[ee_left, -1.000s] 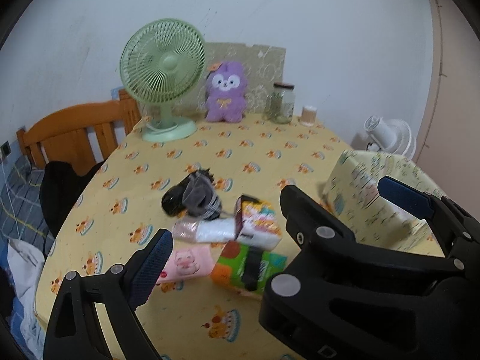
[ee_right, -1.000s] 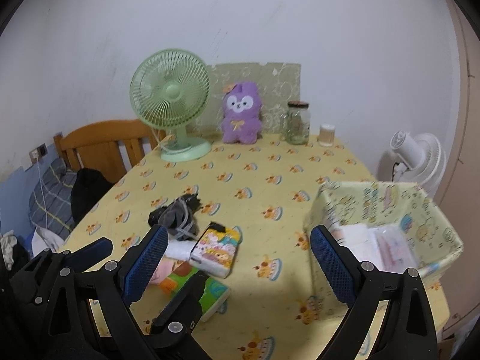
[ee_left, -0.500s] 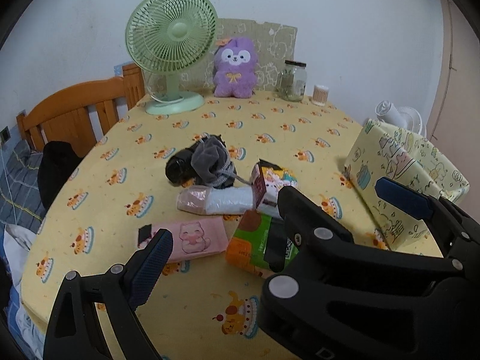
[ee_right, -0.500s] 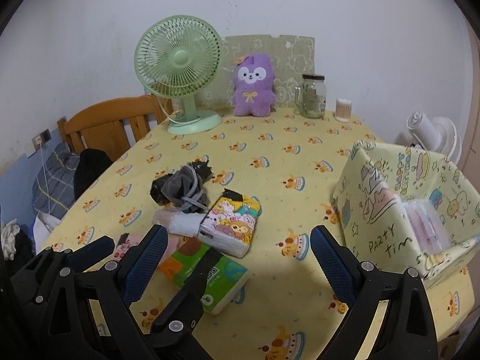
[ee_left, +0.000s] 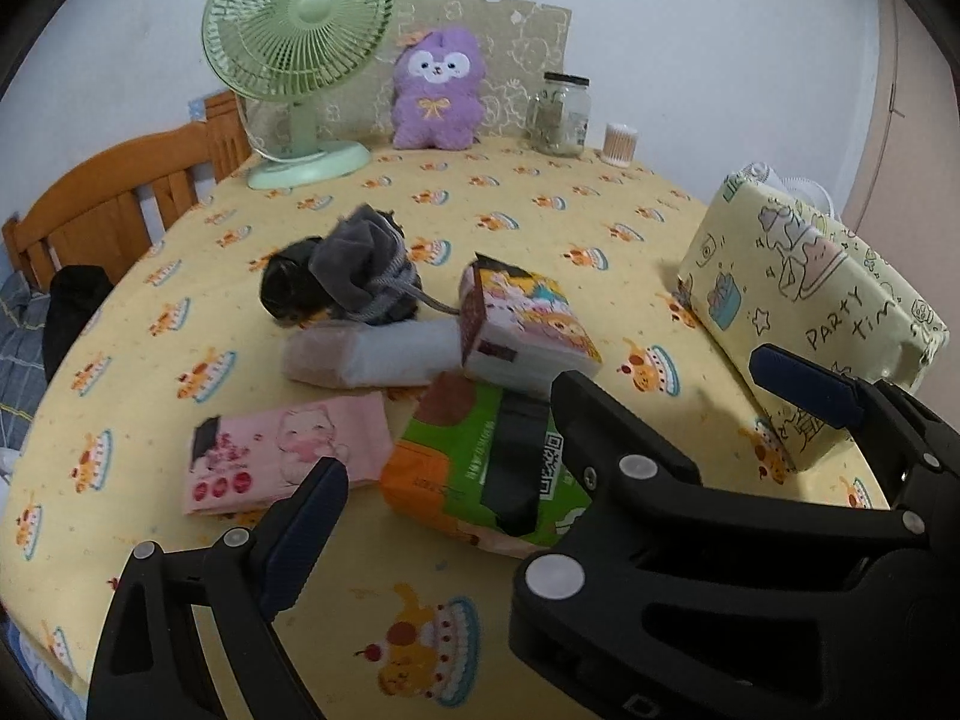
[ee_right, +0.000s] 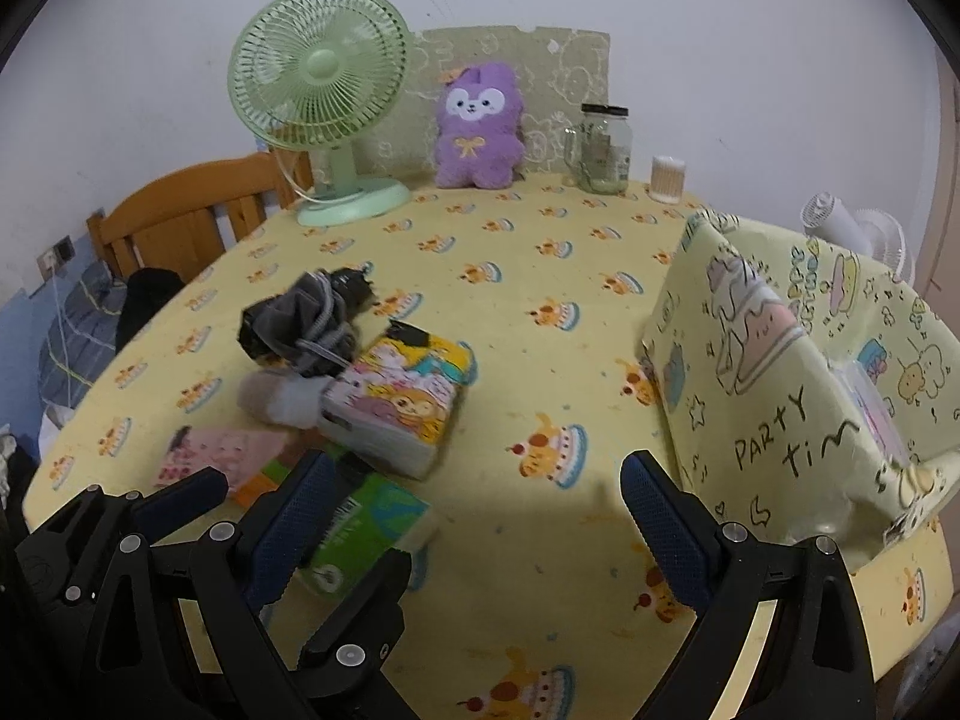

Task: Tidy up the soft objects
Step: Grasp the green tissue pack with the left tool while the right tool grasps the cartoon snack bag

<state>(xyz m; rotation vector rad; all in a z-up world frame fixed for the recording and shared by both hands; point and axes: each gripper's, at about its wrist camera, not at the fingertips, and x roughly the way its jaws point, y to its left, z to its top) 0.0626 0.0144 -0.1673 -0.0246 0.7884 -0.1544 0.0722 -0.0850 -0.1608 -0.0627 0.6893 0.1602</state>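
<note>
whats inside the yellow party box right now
In the right wrist view, the box holds at least one clear-wrapped pack with pink print lying against its inner wall. The near wall hides the bottom, so anything lying lower down cannot be seen.

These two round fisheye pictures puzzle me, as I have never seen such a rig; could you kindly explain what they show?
There is no robot here. A person carries a hand-held clamp in each hand, and a small camera on each clamp looks forward along its two fingers. One picture comes from the left gripper, the other from the right gripper. The black arms with blue pads are those fingers. Both grippers are open and hold nothing.

On the yellow tablecloth lie soft tissue packs: a pink pack, a green pack, a cartoon pack and a white pack, plus a grey pouch. To the right stands a patterned fabric bin. At the back stand a green fan, a purple plush toy and a glass jar.
</note>
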